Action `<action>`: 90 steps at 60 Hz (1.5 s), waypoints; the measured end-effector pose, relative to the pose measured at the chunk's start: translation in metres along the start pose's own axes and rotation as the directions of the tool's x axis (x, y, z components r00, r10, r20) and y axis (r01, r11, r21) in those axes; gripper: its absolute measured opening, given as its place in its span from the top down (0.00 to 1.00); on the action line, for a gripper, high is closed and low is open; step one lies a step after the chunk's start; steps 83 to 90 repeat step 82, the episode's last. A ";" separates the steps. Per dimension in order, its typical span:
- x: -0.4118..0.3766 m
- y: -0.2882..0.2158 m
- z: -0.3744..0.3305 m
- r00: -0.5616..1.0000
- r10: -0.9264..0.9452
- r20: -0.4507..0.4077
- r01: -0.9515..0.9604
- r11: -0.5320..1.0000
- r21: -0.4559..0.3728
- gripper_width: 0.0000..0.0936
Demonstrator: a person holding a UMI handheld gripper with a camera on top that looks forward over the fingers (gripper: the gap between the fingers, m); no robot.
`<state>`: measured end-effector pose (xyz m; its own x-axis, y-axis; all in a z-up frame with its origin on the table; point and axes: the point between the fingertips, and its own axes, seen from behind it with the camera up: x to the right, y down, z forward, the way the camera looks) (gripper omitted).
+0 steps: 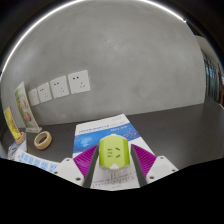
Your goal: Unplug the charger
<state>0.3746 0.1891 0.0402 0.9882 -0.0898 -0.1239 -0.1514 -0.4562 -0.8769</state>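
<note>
Jaws: spread apart on my gripper [113,168], both purple pads [84,160] visible, with a yellow-green block [112,151] standing between them; I cannot tell whether either pad touches it, so I call them open around it.
Gripper view, task thing: that yellow-green block with dark slot marks on its face looks to me like the charger, though I cannot confirm it; it sits over a white-and-blue sheet [108,128] on the dark desk [170,130].
Gripper view, wall: a row of white wall sockets [58,88] lies well beyond the fingers; nothing shows plugged into them from here.
Step in hand: I judge the block is away from the sockets, so the pull itself looks done or near its end.
Next move: I would either set it down on the desk or confirm the grip before carrying.
Edges: a tape roll [43,139] and coloured packets [13,118] crowd the desk beside the sockets.
Open room: the desk on the far side from the packets is bare, and I would move that way.
</note>
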 end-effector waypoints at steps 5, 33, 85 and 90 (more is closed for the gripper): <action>-0.003 0.002 -0.012 1.000 -0.009 -0.005 0.009 1.000 0.007 0.13; -0.096 0.079 -0.235 0.993 -0.061 -0.100 0.065 0.997 0.032 0.12; -0.017 0.146 -0.399 0.961 -0.268 -0.065 0.270 0.962 0.034 0.12; -0.017 0.146 -0.399 0.961 -0.268 -0.065 0.270 0.962 0.034 0.12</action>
